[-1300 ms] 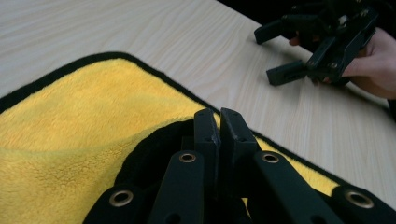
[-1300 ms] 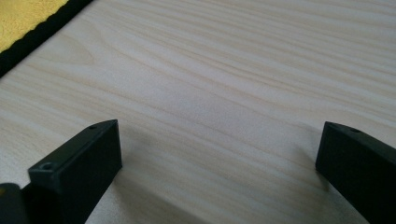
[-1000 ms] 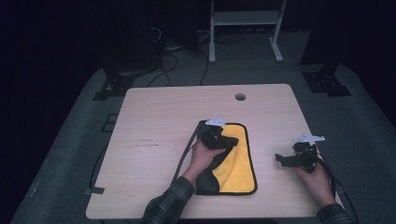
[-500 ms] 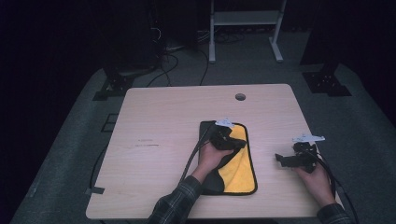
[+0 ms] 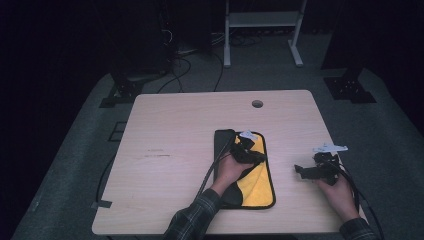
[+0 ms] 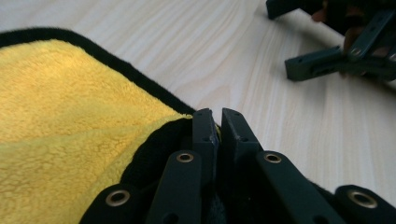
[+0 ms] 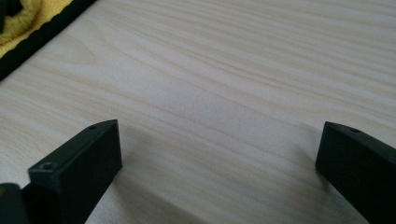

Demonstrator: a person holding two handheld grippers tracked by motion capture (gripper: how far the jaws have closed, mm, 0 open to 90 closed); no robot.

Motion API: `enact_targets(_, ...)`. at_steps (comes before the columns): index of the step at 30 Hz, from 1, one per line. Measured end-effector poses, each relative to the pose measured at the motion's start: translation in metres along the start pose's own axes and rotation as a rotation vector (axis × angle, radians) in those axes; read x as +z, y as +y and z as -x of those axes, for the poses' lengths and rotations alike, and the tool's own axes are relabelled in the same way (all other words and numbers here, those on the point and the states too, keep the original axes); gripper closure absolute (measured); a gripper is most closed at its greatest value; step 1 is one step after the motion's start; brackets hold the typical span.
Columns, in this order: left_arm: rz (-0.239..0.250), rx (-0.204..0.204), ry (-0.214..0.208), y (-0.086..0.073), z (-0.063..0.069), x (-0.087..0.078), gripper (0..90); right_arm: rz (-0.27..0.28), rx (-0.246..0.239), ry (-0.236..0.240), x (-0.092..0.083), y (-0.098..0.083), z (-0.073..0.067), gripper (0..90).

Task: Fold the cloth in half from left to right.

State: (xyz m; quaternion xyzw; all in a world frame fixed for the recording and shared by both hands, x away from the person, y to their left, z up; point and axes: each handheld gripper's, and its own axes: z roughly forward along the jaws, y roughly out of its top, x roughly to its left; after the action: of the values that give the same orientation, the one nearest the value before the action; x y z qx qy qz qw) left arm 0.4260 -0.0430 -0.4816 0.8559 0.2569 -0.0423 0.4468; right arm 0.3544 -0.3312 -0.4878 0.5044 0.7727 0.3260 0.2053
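Note:
A yellow cloth with black trim (image 5: 257,180) lies on the wooden table (image 5: 175,150), right of centre, with a flap folded over so its black back shows. My left gripper (image 5: 256,156) sits low over the cloth's upper part. In the left gripper view its jaws (image 6: 220,114) stand almost together on the cloth's (image 6: 70,116) folded black edge; they have just been opening slightly, with the edge still between them. My right gripper (image 5: 301,170) rests to the right of the cloth, open, with bare wood between its jaws (image 7: 219,135). The cloth's corner (image 7: 18,18) shows at its upper left.
A round cable hole (image 5: 257,103) sits near the table's far edge. Cables trail from both grippers toward the person. A white stand (image 5: 262,20) and dark equipment with floor cables stand beyond the table. The right gripper (image 6: 327,60) shows at upper right in the left gripper view.
My left gripper has moved right and slightly lower across the cloth, carrying the folded edge with it. The right gripper has stayed put.

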Motion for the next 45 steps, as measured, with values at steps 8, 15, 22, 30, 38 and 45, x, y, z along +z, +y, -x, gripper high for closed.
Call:
enact_targets(8, 0.065, 0.003, 0.003, 0.007, 0.004, -0.022, 51.9, 0.000, 0.000, 0.000, 0.000, 0.000, 0.000, 0.0)
enact_targets(15, 0.085, 0.009, 0.052, 0.001, 0.003, -0.056, 25.7, -0.001, 0.002, 0.000, 0.000, 0.000, 0.000, 0.0)
enact_targets(22, 0.067, 0.040, 0.179, -0.017, 0.003, -0.086, 8.5, -0.001, 0.002, -0.001, 0.000, 0.000, 0.000, 0.0)
enact_targets(30, 0.023, 0.033, 0.282, -0.046, -0.006, -0.114, 2.4, -0.002, 0.003, -0.001, 0.000, 0.000, 0.000, 0.0)
enact_targets(38, -0.003, -0.025, 0.328, -0.072, -0.021, -0.128, 10.4, -0.002, 0.003, -0.001, 0.000, 0.000, 0.000, 0.0)
enact_targets(45, -0.031, -0.014, 0.356, -0.075, -0.023, -0.119, 24.5, -0.001, 0.002, -0.001, 0.000, 0.000, 0.000, 0.0)
